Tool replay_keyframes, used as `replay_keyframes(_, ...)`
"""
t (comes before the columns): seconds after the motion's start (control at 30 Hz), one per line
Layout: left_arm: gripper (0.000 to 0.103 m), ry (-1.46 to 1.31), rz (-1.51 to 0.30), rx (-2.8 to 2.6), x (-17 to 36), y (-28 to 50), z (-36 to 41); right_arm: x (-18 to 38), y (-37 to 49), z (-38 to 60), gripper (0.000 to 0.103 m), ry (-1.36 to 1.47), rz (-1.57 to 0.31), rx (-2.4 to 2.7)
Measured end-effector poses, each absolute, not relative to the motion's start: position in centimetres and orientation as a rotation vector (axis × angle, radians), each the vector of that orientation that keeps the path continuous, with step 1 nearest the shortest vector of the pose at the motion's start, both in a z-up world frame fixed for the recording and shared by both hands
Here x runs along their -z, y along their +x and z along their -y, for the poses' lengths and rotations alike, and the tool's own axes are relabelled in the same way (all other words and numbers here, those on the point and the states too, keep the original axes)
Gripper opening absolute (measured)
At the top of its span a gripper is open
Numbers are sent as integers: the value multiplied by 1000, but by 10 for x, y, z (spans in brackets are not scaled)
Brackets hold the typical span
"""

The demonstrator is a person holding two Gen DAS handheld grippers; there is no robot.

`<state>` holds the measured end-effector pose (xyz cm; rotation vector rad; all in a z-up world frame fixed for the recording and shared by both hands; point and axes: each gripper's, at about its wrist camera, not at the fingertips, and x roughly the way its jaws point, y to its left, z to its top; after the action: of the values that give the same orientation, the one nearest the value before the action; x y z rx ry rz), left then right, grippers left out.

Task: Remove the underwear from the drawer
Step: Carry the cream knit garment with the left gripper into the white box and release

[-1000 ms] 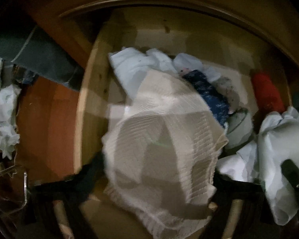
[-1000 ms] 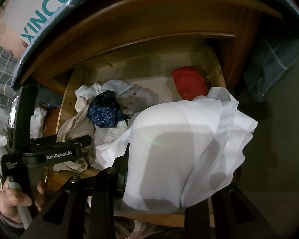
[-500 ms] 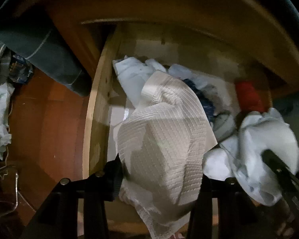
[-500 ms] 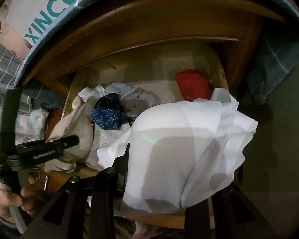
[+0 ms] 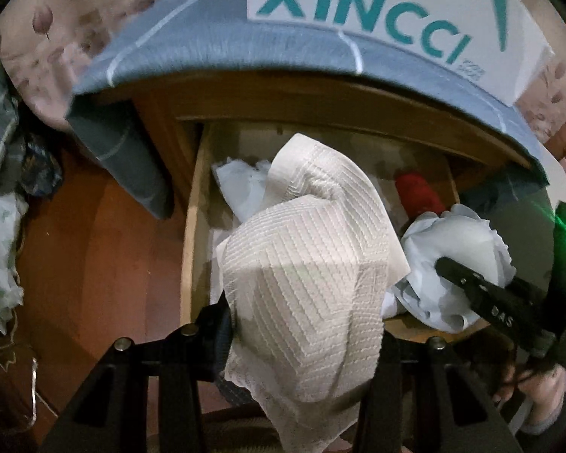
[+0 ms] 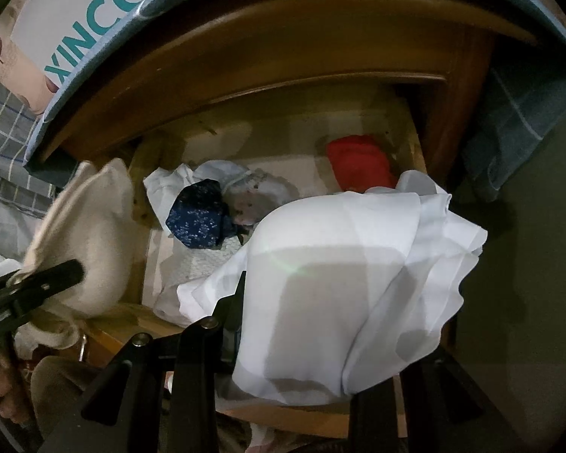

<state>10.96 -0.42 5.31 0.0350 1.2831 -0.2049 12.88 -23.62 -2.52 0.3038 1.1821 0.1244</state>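
Since prev frame, left gripper [image 5: 302, 343] is raised w/ ribbed cream underwear [image 5: 305, 264] clamped between narrowed jaws. Cloth is draped fwd over jaws, long axis toward upper frame, tail at lower center, mostly above drawer [image 5: 191, 226] rim. Right gripper [image 6: 302, 343] is kept put, shut on white underwear [image 6: 358, 283], lower right, over front edge. Left is nearer to clearing.

Clothes pile [image 6: 222, 207] lies in the drawer [image 6: 411, 132], beneath the bed's mattress [image 5: 215, 41].
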Motion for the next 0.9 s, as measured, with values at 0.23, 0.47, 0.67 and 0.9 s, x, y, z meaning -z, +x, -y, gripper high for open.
replay_keyframes(0.23,43,59,-1214,216,-79,97,-4,25,130,230,27,228,-1191,-113)
replay_keyframes(0.47,43,53,-1149,256,-110,87,-15,25,132,231,27,216,-1228,-99)
replay_keyframes(0.67,43,32,-1101,284,-139,81,-20,13,135,217,27,72,-1229,-110)
replay_keyframes(0.9,43,9,-1027,329,-187,78,-19,11,136,214,27,-62,-1224,-147)
